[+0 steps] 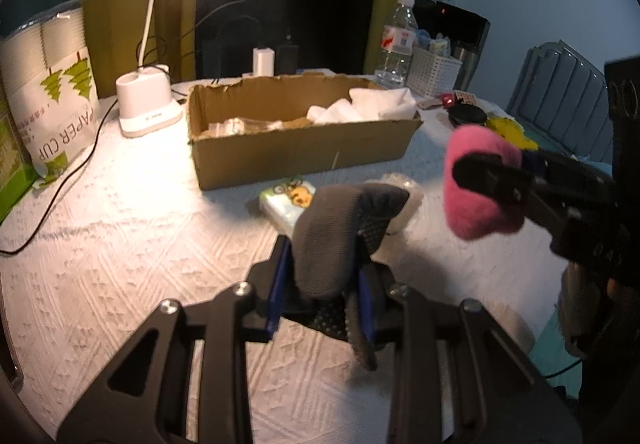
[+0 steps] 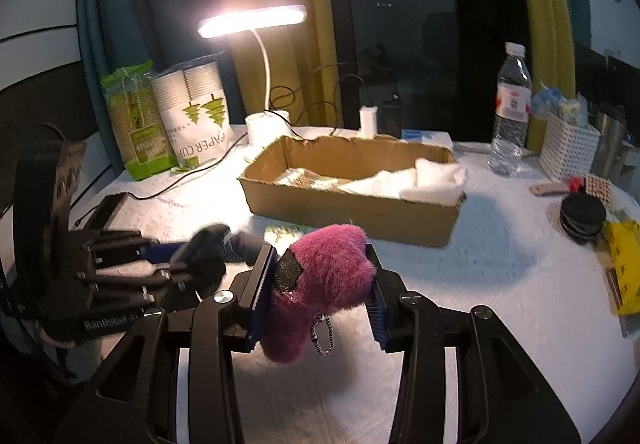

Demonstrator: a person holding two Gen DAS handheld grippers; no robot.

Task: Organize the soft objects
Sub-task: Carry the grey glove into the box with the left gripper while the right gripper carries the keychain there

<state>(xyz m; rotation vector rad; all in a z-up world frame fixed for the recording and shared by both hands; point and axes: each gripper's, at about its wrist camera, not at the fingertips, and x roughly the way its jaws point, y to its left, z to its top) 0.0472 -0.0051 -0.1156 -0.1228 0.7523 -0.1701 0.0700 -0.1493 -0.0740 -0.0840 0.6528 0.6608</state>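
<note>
My left gripper is shut on a dark grey dotted glove, held above the white tablecloth. My right gripper is shut on a pink fluffy plush with a bead chain hanging below it. The plush and right gripper also show at the right of the left wrist view. The left gripper with the glove shows at the left of the right wrist view. An open cardboard box lies ahead with white soft cloths at its right end.
A tissue pack lies before the box. A lit desk lamp, paper cup bags, a cable, a water bottle, a white basket, a black round lid and a yellow packet stand around.
</note>
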